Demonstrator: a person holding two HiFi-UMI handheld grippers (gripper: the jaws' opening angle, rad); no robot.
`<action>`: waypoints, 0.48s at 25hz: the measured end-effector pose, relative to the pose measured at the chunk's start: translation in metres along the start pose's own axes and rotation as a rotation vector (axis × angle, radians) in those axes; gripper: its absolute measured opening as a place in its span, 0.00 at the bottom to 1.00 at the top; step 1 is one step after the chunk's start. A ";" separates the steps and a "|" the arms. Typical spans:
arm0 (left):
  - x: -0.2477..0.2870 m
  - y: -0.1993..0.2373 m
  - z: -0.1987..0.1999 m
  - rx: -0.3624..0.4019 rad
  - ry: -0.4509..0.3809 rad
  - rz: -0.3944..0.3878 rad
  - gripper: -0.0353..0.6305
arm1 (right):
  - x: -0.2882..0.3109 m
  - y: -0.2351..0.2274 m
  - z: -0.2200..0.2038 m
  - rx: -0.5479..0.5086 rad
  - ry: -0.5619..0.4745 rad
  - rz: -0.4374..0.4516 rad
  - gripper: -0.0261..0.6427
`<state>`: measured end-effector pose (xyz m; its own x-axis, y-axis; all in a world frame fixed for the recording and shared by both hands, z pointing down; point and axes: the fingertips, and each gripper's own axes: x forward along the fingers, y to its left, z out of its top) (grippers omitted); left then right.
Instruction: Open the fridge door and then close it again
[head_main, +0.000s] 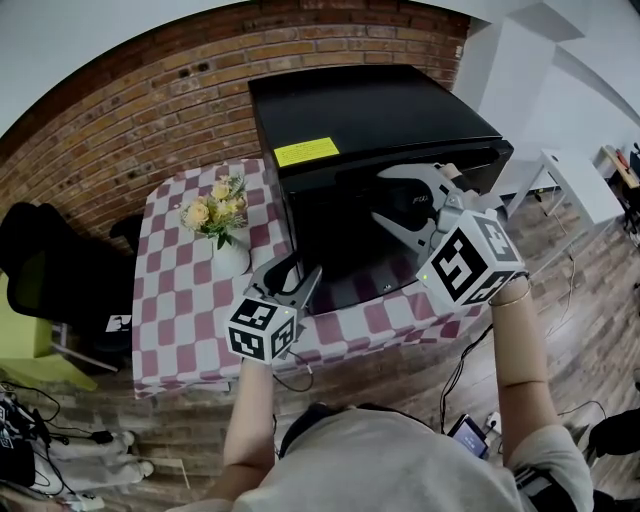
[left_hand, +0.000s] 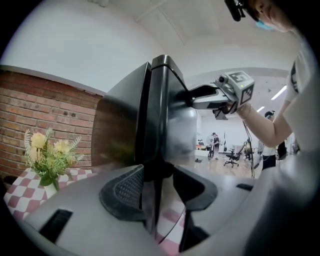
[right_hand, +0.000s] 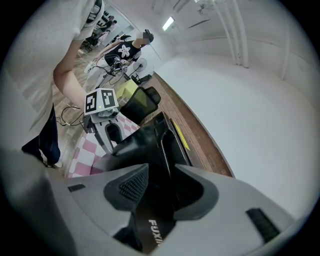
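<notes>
Left gripper (head_main: 303, 272) pinches fridge door (head_main: 340, 245) at lower-left edge; right gripper (head_main: 382, 195) clamps its top-right corner. Flower vase (head_main: 230, 257) stands just beside left jaws.

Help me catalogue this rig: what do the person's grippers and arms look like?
The left gripper and right gripper are pale grey two-fingered claws with black ribbed pads; each carries a cube of black-and-white square markers. The person wears a light short-sleeved T-shirt and a bracelet on the right wrist.

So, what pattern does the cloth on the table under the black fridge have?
The tablecloth has pink-and-white checks; the head view shows it best.
</notes>
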<state>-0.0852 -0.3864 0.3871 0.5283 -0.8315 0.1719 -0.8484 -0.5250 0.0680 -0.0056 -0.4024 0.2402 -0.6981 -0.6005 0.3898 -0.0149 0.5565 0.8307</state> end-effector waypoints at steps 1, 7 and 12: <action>0.000 0.000 0.000 0.000 0.001 0.003 0.30 | 0.000 0.000 0.000 -0.003 -0.001 0.000 0.28; 0.000 0.000 0.000 -0.002 0.011 0.017 0.30 | 0.000 0.000 0.000 -0.004 -0.024 0.010 0.28; -0.010 -0.014 -0.003 0.003 0.007 -0.008 0.30 | -0.011 0.007 0.003 -0.001 -0.040 0.039 0.28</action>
<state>-0.0786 -0.3706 0.3872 0.5350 -0.8258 0.1785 -0.8439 -0.5324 0.0660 0.0001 -0.3899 0.2407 -0.7264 -0.5550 0.4053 0.0131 0.5786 0.8155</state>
